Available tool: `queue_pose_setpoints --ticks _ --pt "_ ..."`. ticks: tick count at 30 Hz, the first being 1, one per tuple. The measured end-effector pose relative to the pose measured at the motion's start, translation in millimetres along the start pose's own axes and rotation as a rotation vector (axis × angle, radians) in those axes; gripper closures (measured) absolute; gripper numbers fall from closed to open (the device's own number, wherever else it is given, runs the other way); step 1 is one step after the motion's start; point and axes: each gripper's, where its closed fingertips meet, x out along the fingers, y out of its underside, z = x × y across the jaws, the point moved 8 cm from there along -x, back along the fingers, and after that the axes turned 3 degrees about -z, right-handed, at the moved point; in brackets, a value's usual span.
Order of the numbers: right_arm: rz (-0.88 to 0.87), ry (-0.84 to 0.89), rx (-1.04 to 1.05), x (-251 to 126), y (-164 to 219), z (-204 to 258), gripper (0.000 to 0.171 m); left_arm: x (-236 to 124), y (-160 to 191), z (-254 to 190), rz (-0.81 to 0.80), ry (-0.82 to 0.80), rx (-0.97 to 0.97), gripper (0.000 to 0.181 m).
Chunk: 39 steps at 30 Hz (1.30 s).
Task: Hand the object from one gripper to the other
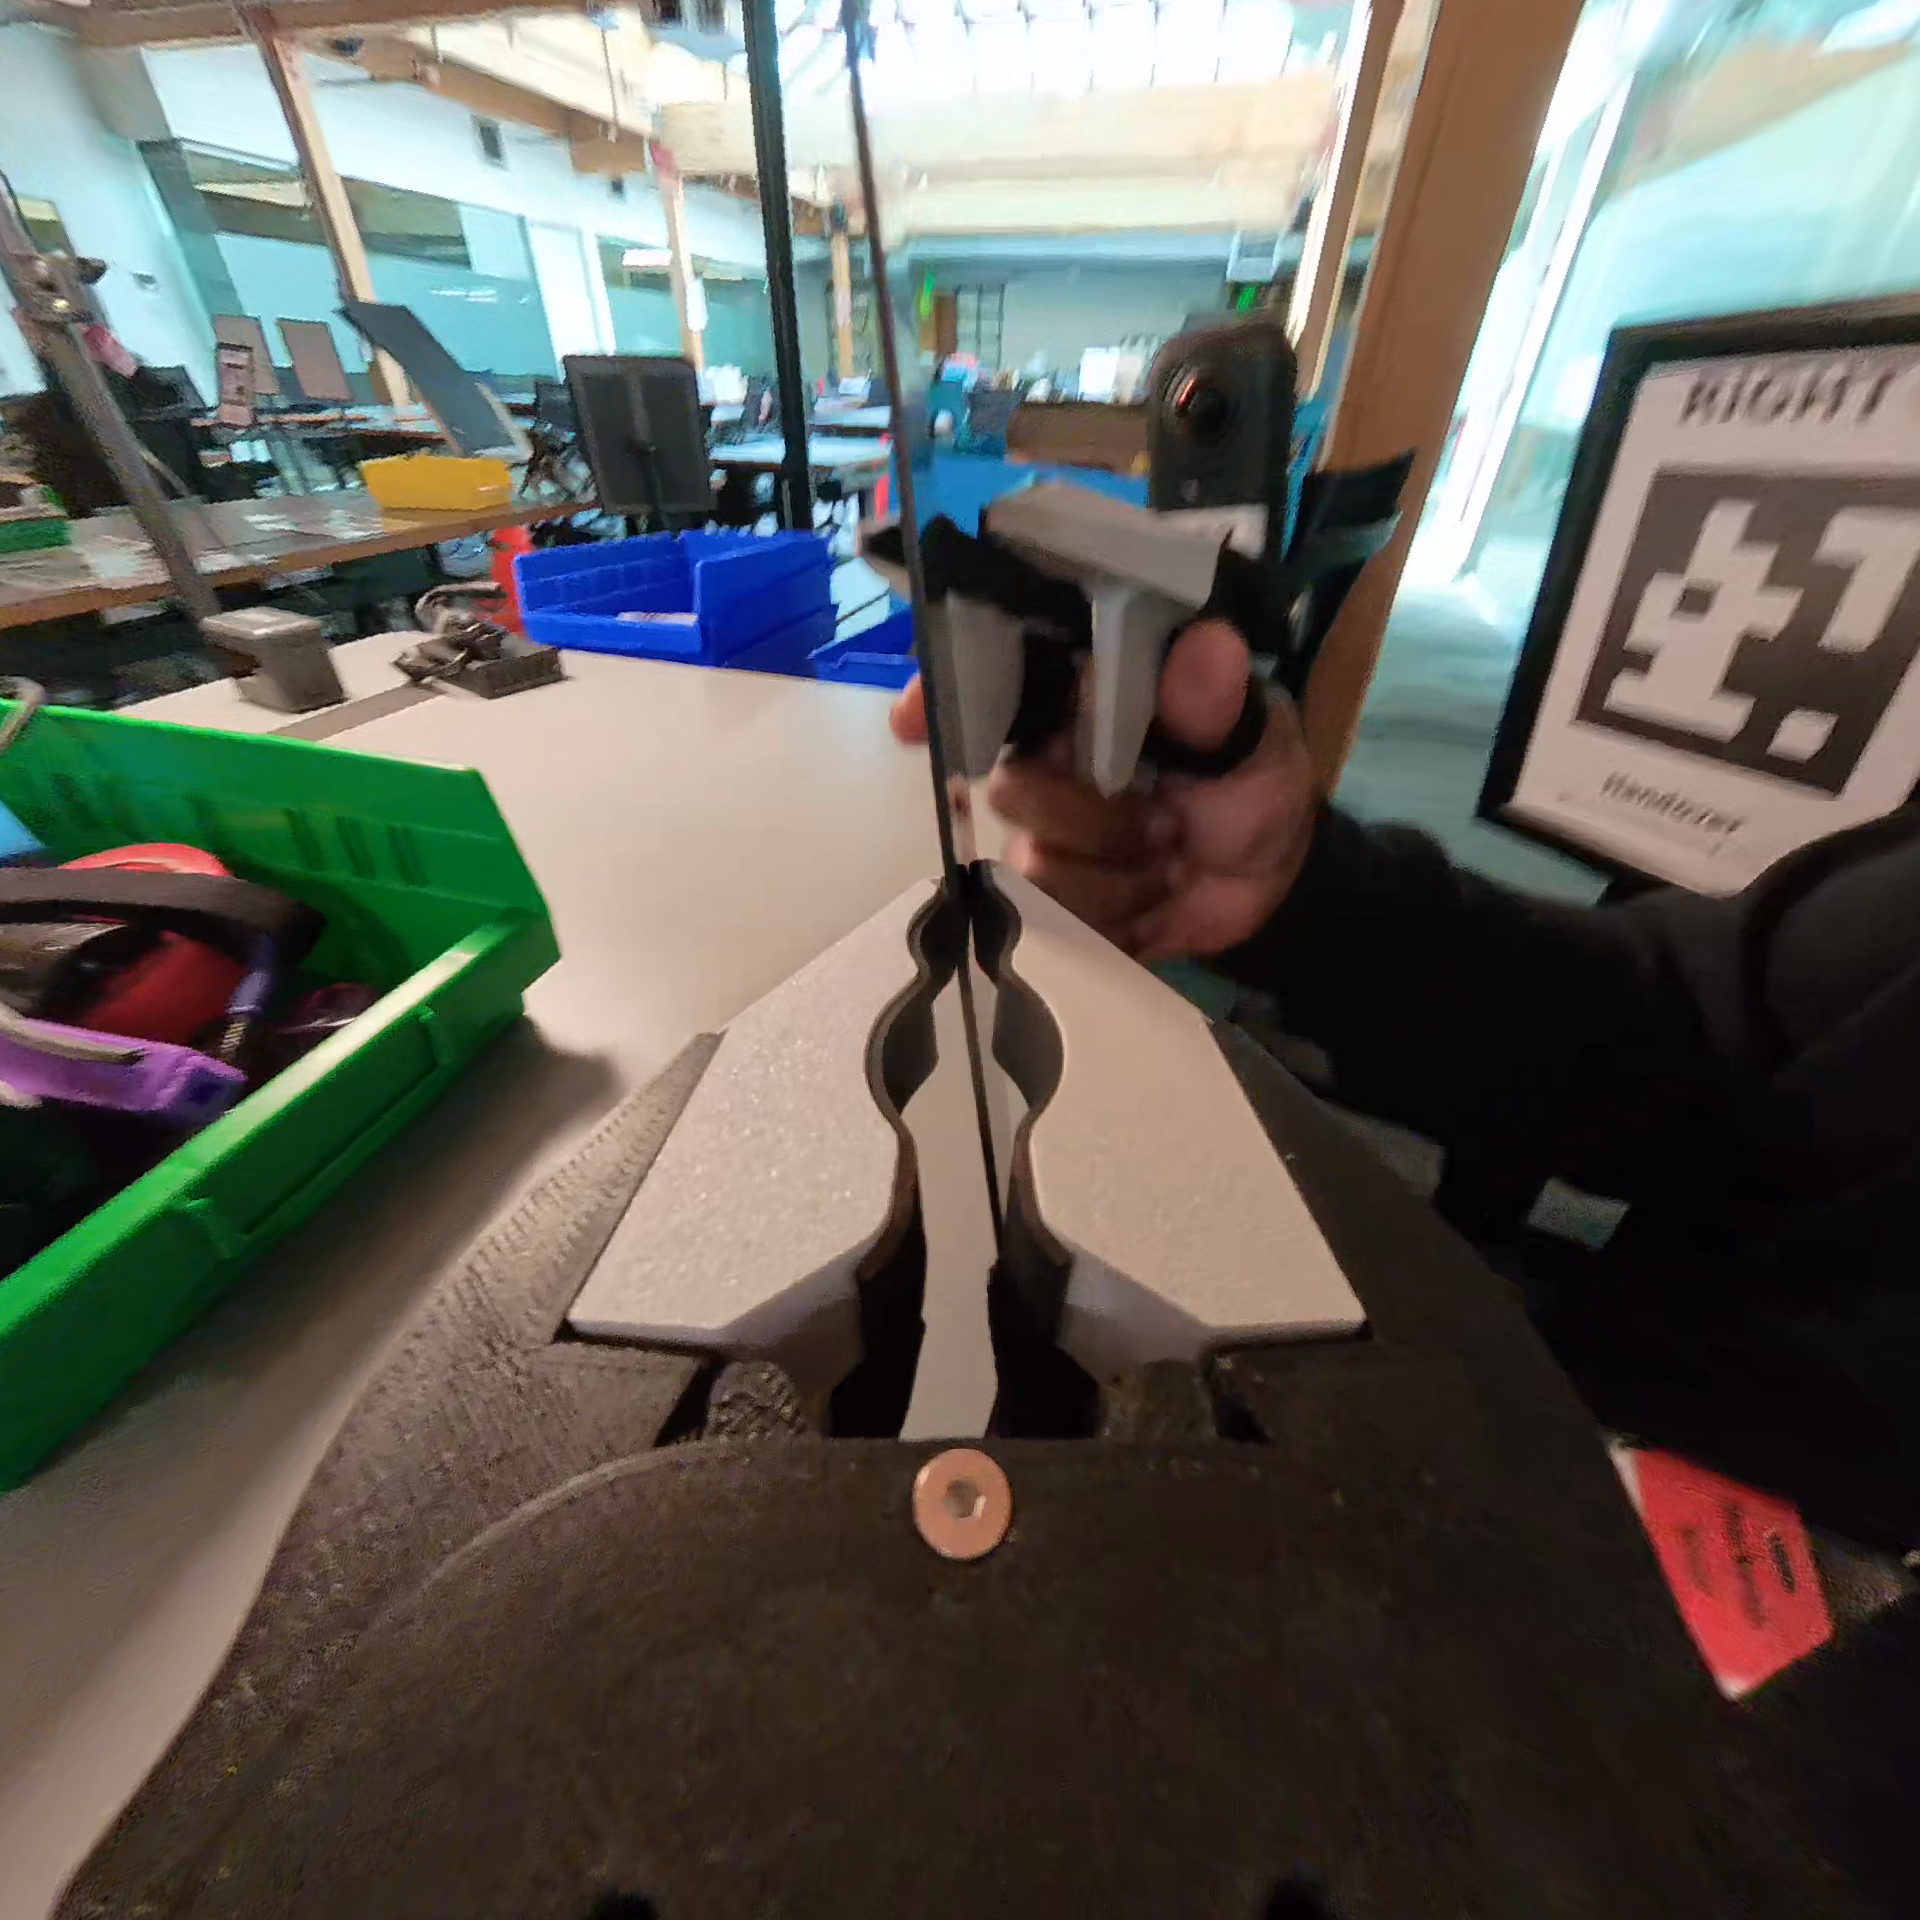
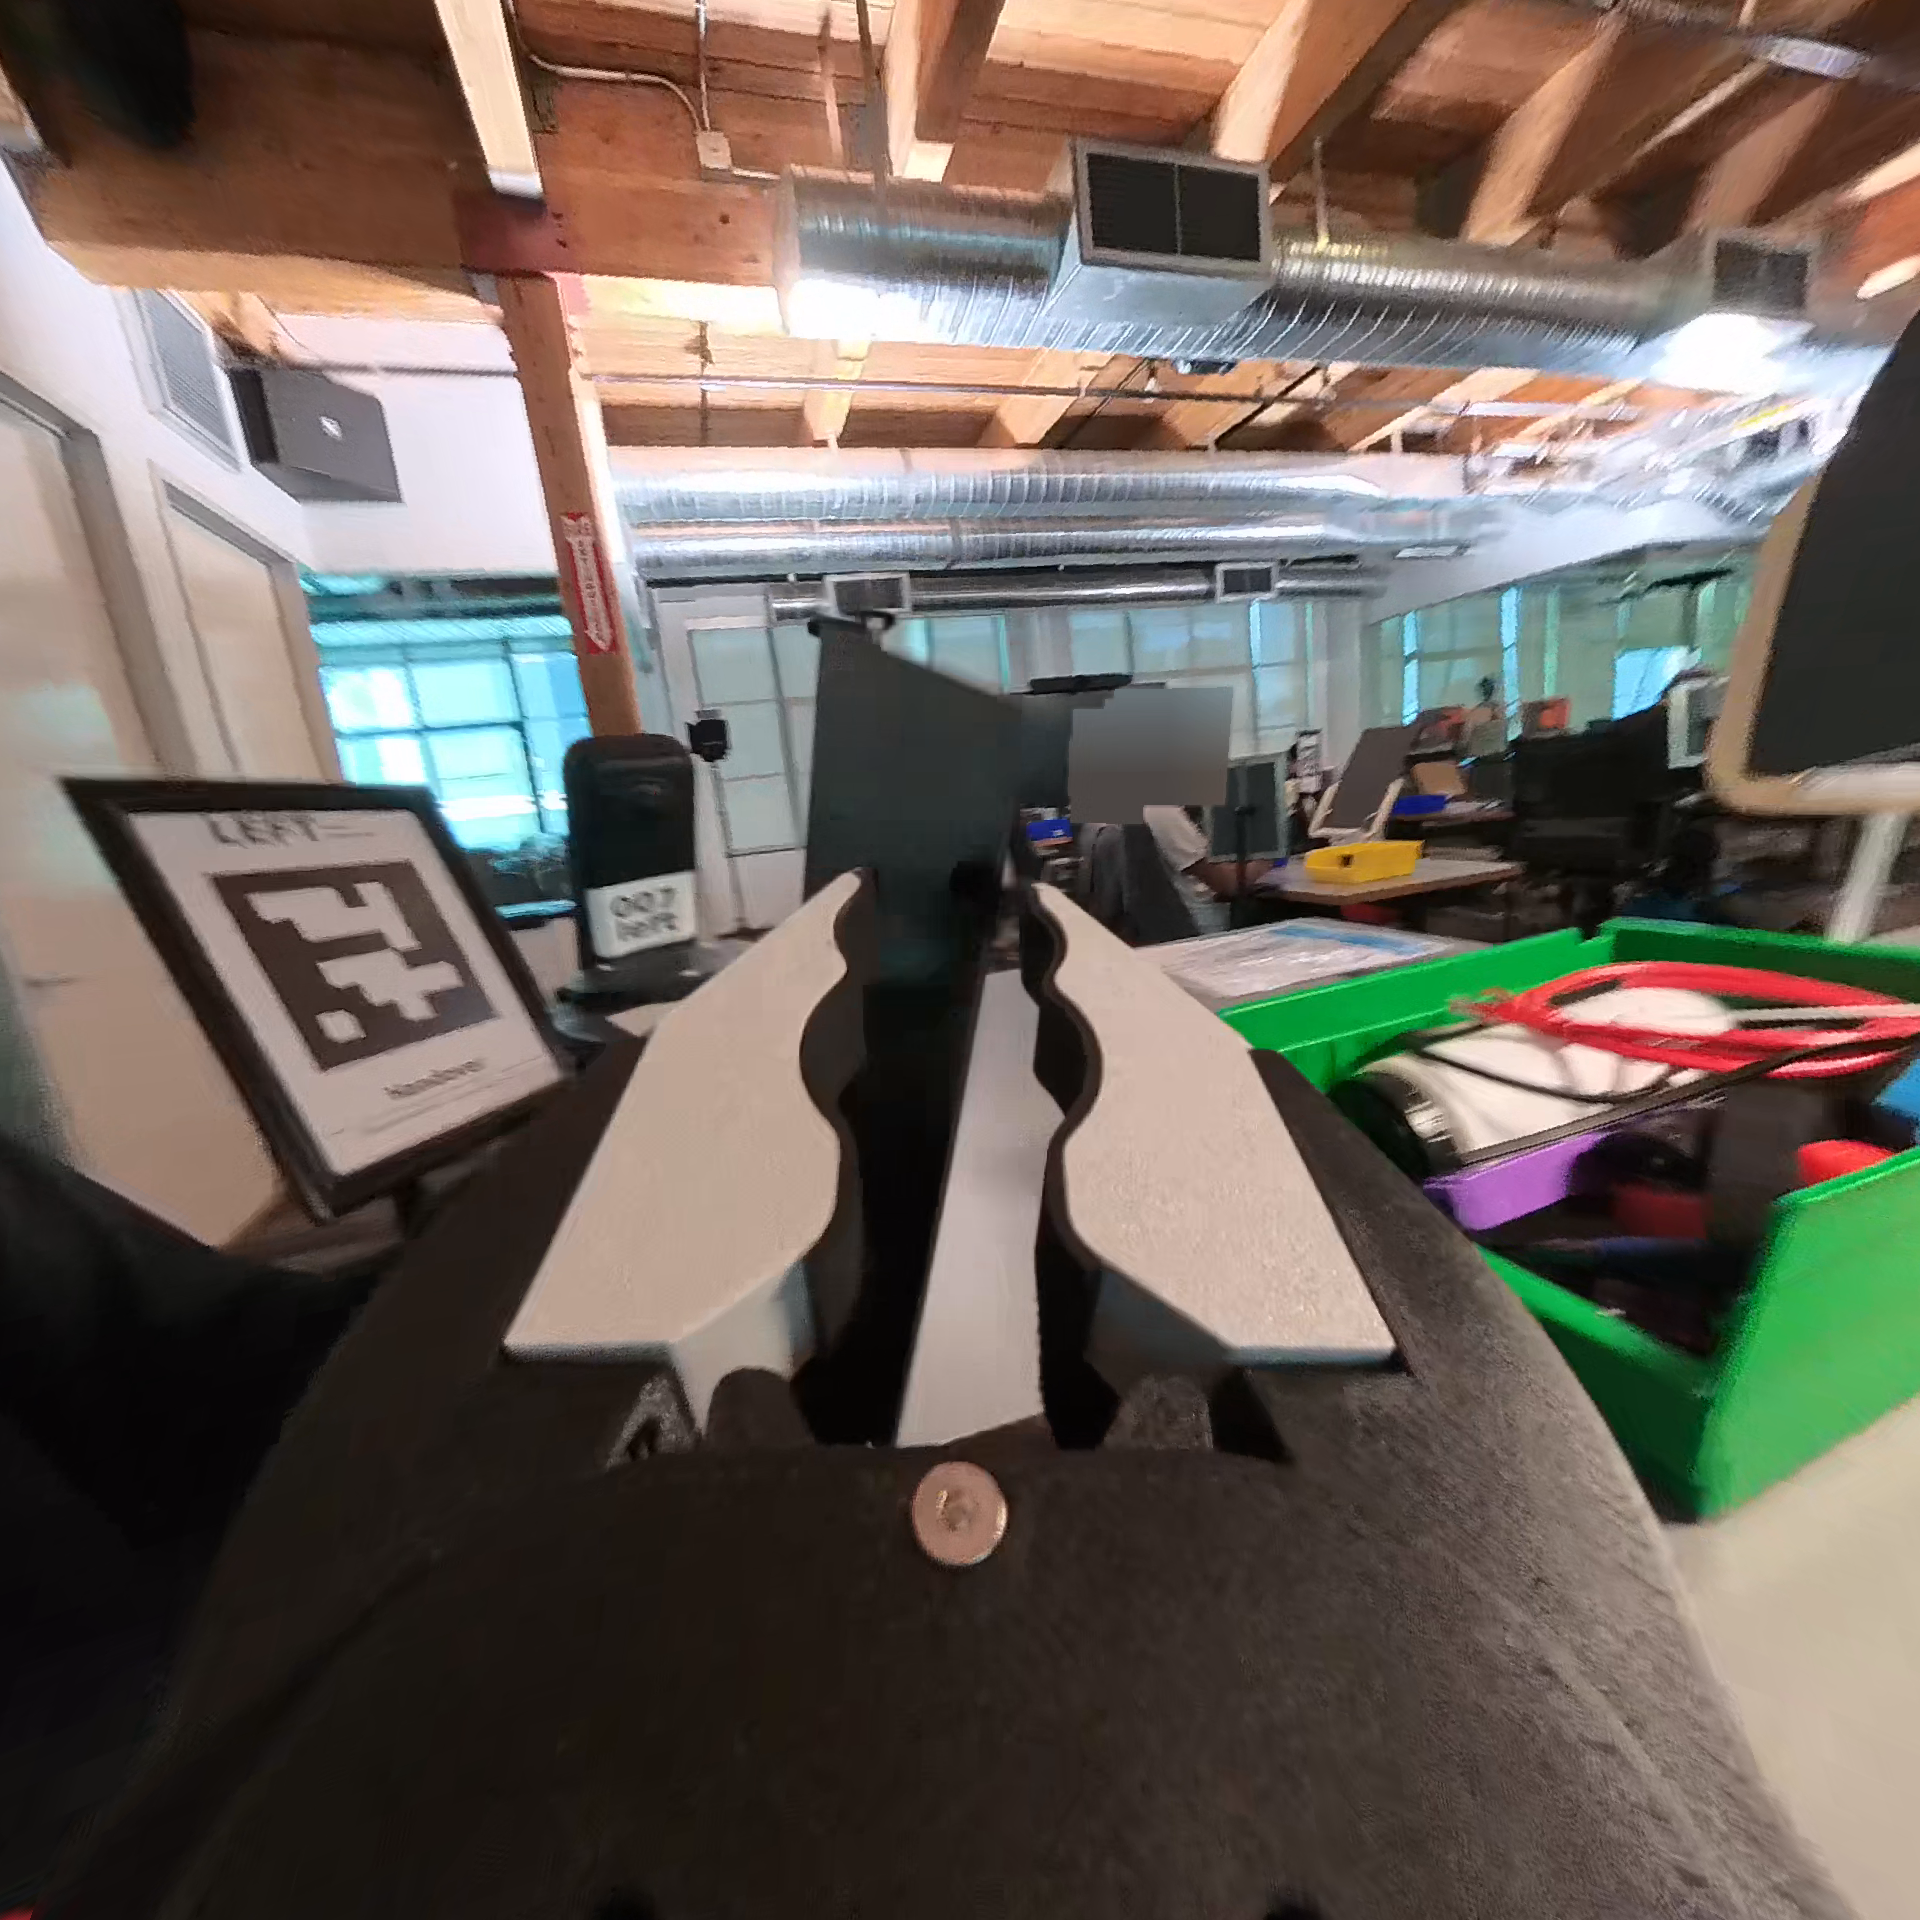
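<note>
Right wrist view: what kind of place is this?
Probably an open-plan workshop or lab in a converted industrial building. Exposed wooden ceiling beams and bare metal ducts overhead, rows of worktables with monitors behind, and a green parts bin full of cables and tools.

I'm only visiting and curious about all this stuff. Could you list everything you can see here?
thin sheet: one, black, upright, pinched in the left gripper
green bin: one, on the table, full of mixed items
blue bins: at least two, beyond the table
yellow bin: one, on a far desk
framed marker cards: two, black-and-white, one in each view
table: one, grey
left gripper: grey fingers, shut on the sheet
right gripper: grey fingers, open
hand: one, holding the right gripper
</note>
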Motion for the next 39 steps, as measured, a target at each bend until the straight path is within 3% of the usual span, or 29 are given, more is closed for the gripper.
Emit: queue_pose_setpoints --ticks 3,8,11,14,16,21,25,29,36,37,39 --pt "0.048 0.047 -0.223 -9.3 -14.2 3.0 0.138 -7.7 -1.6 -3.8 0.134 -0.056 0.125 0.179" --pt "0.288 0.025 -0.529 -11.4 -7.6 16.2 0.126 -11.4 7.6 -12.7 0.321 -0.039 0.221 0.179" --pt "0.424 -0.027 -0.574 -8.6 6.9 22.1 0.135 -8.1 16.4 -17.4 0.392 -0.013 0.261 0.179" --pt "0.445 -0.050 -0.540 -10.3 6.5 20.4 0.149 -8.6 20.2 -11.5 0.409 -0.054 0.267 0.179" --pt "0.386 -0.085 -0.485 -12.5 0.7 21.0 0.159 -10.9 14.4 -2.2 0.318 -0.088 0.207 0.171" --pt "0.226 -0.098 -0.373 -17.3 -9.4 13.2 0.168 -25.6 3.4 31.5 0.007 -0.130 -0.032 0.123" --pt "0.087 -0.095 -0.245 -23.8 -13.8 0.0 0.169 -35.2 8.1 58.0 -0.144 -0.161 -0.256 0.107" --pt "-0.004 -0.063 -0.162 -26.7 -15.8 -10.1 0.169 -27.3 16.6 61.9 -0.209 -0.079 -0.420 0.104" --pt "-0.080 -0.057 -0.058 -25.6 -17.7 -12.4 0.169 3.6 34.1 48.1 -0.086 -0.047 -0.441 0.101" --pt "-0.076 -0.068 -0.032 -24.3 -16.4 -12.0 0.169 7.5 34.7 44.3 -0.080 -0.037 -0.422 0.102" --pt "-0.057 -0.089 0.023 -20.8 -13.1 -11.4 0.169 14.2 36.1 35.0 -0.046 -0.024 -0.335 0.121"
